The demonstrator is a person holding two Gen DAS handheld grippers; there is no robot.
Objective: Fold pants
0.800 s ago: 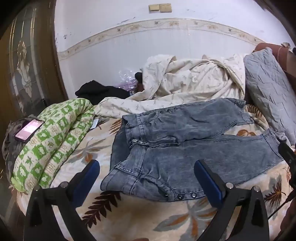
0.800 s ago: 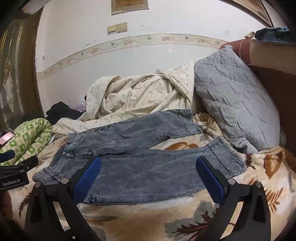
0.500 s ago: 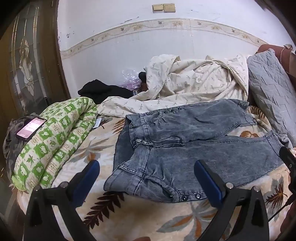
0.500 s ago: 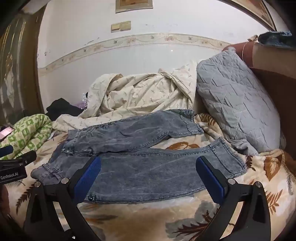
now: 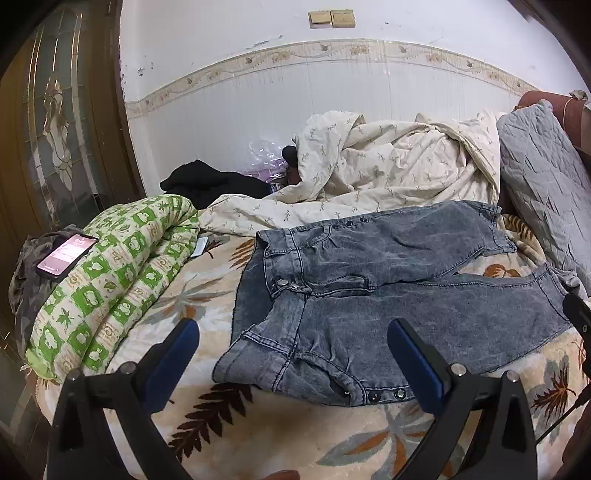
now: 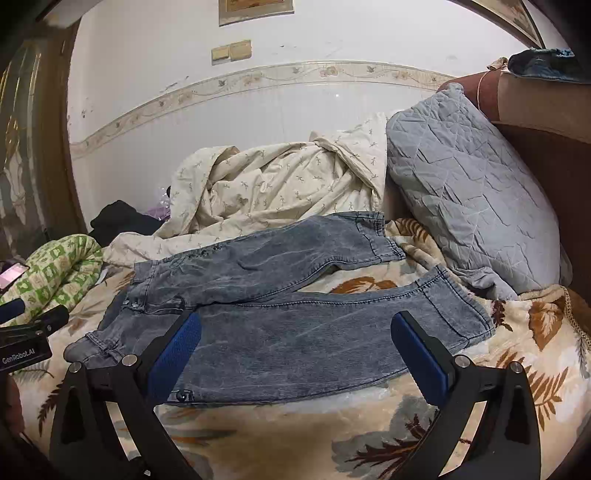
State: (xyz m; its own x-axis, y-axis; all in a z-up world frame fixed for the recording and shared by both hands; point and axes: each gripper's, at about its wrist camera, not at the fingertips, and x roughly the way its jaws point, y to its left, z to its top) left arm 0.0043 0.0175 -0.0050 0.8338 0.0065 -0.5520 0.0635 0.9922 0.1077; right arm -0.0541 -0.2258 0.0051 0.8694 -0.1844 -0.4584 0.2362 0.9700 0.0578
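Pink-screened phone (image 5: pixel 66 254) on green-and-cream patterned quilt (image 5: pixel 110 280) plain only from left wrist; framed picture (image 6: pixel 256 11) only from right. Left gripper (image 5: pixel 291 354) and right gripper (image 6: pixel 295 343) spread wide, hovering over faded blue-grey denim pants (image 6: pixel 280 325), gripping nothing.

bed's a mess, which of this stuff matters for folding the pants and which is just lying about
For the job:
grey jeans, spread flat, legs apart
left gripper, open
right gripper, open

Just lying about:
green patterned quilt
phone
cream duvet
grey pillow
black garment
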